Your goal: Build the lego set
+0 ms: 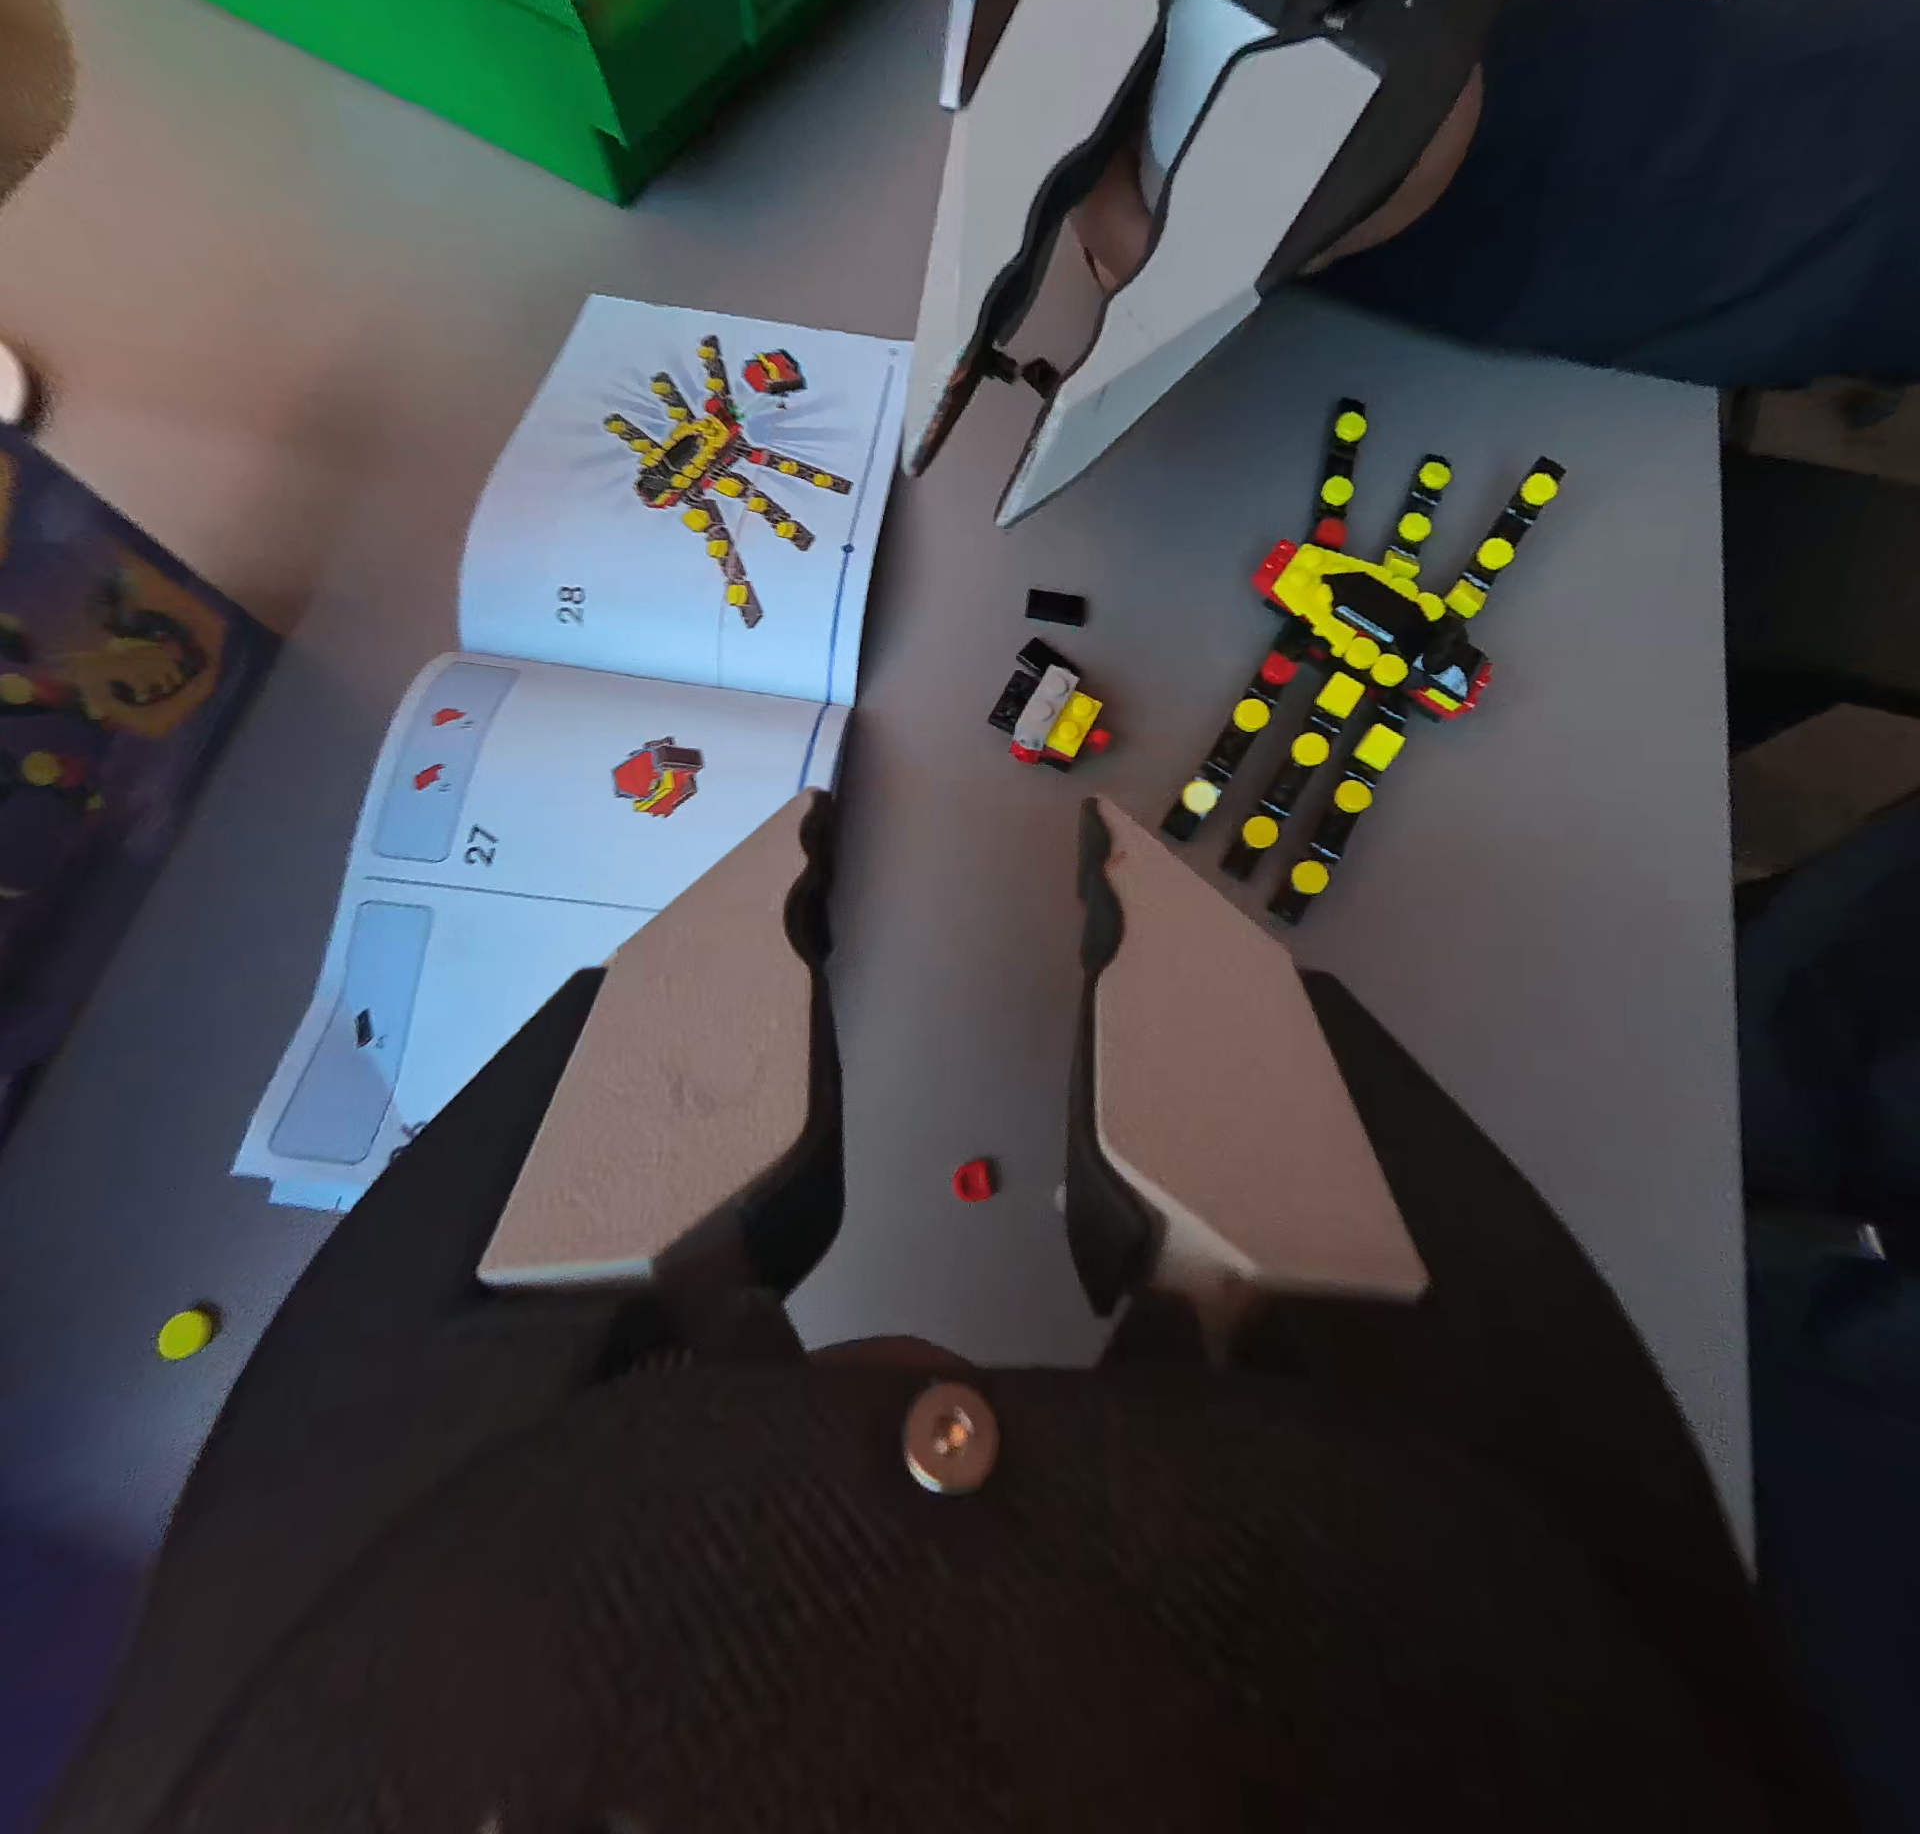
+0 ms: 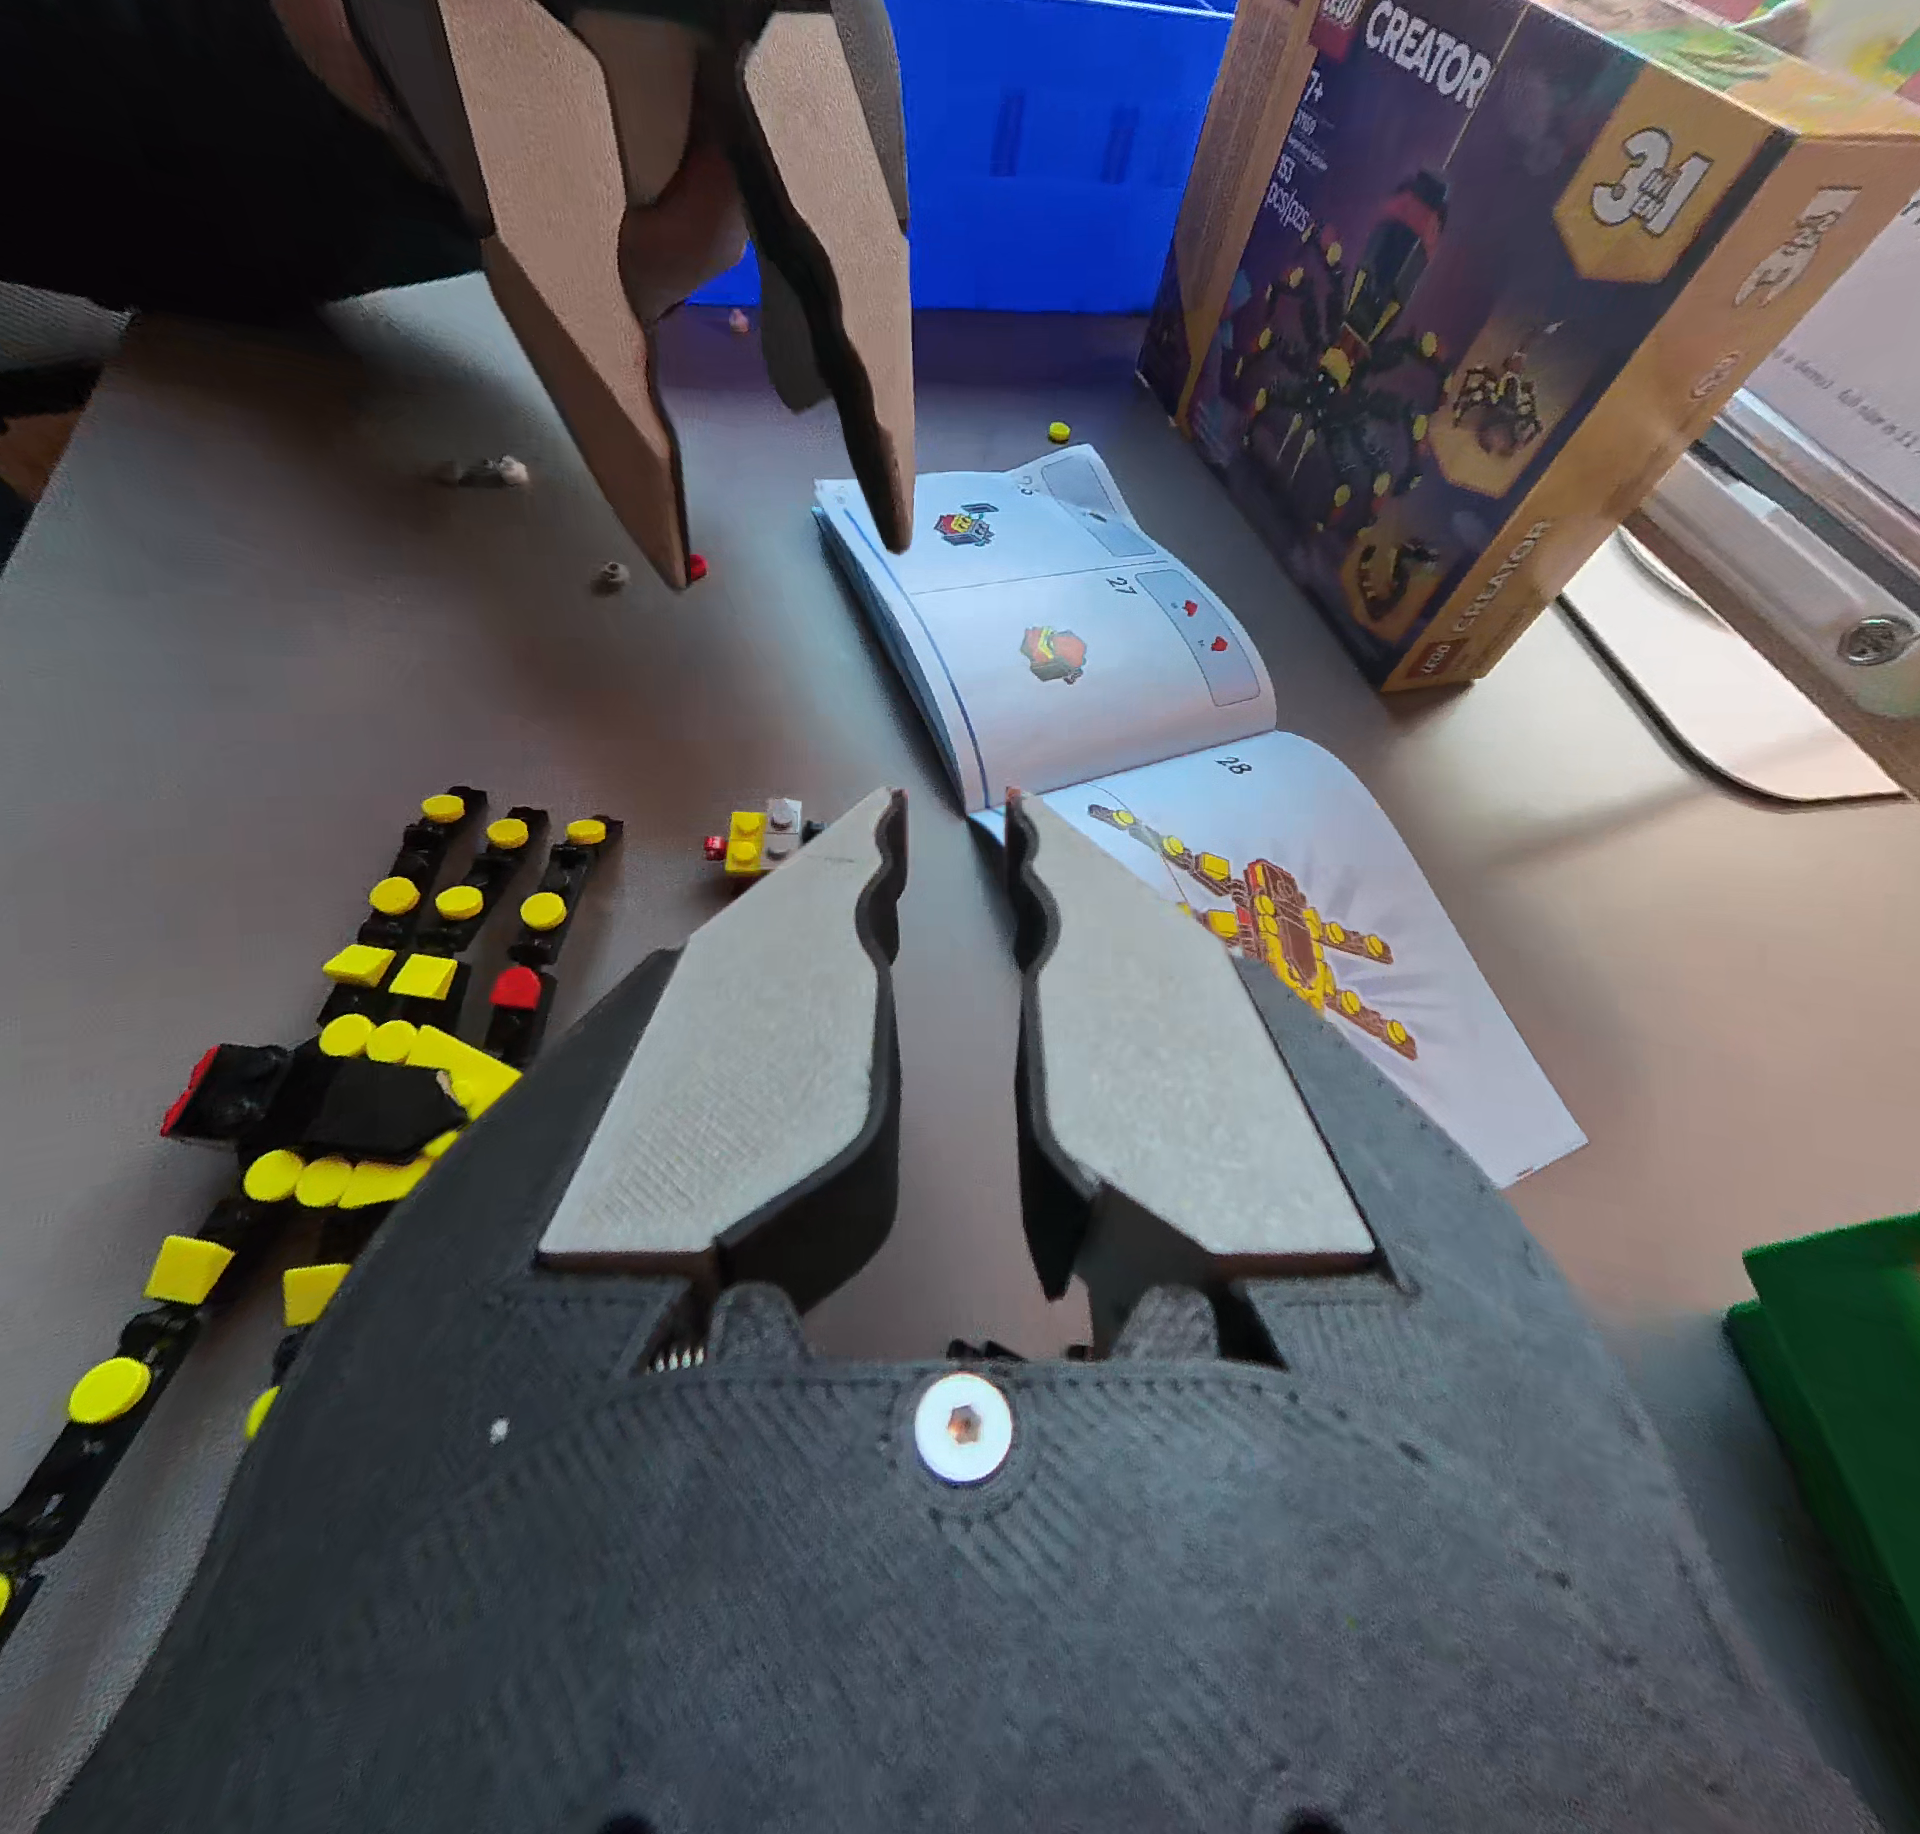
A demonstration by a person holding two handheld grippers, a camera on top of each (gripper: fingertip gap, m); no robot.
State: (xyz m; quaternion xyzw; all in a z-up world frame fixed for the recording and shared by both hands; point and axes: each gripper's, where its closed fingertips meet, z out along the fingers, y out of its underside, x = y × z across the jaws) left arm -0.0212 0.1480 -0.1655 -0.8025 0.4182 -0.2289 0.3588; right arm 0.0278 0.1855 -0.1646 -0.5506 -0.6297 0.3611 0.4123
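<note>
The black and yellow spider build (image 1: 1361, 631) lies flat on the grey table, also in the right wrist view (image 2: 384, 1057). A small yellow, grey, black and red sub-assembly (image 1: 1055, 714) sits left of it, also in the right wrist view (image 2: 764, 834), with a loose black tile (image 1: 1055, 605) beside it. My left gripper (image 1: 956, 808) is open and empty above a small red piece (image 1: 974, 1179); it also shows in the right wrist view (image 2: 787, 558), one tip beside that piece (image 2: 696, 566). My right gripper (image 2: 953, 797) is narrowly open over the booklet's edge, nothing visible between its tips; it also shows in the left wrist view (image 1: 961, 491).
The open instruction booklet (image 1: 665, 641) lies left of the pieces. A yellow round tile (image 1: 185, 1334) lies loose. The set's box (image 2: 1455, 309) stands behind the booklet, a blue bin (image 2: 1039, 122) beyond. A green bin (image 1: 520, 18) stands at one side. Small grey pieces (image 2: 613, 576) lie nearby. The grippers' ends are close to 7 cm from one another. The right tips stand about 6 cm off the loose black tile (image 1: 1055, 605). The right gripper is farther from the small red piece (image 1: 974, 1179), some 15 cm, than the left, some 9 cm.
</note>
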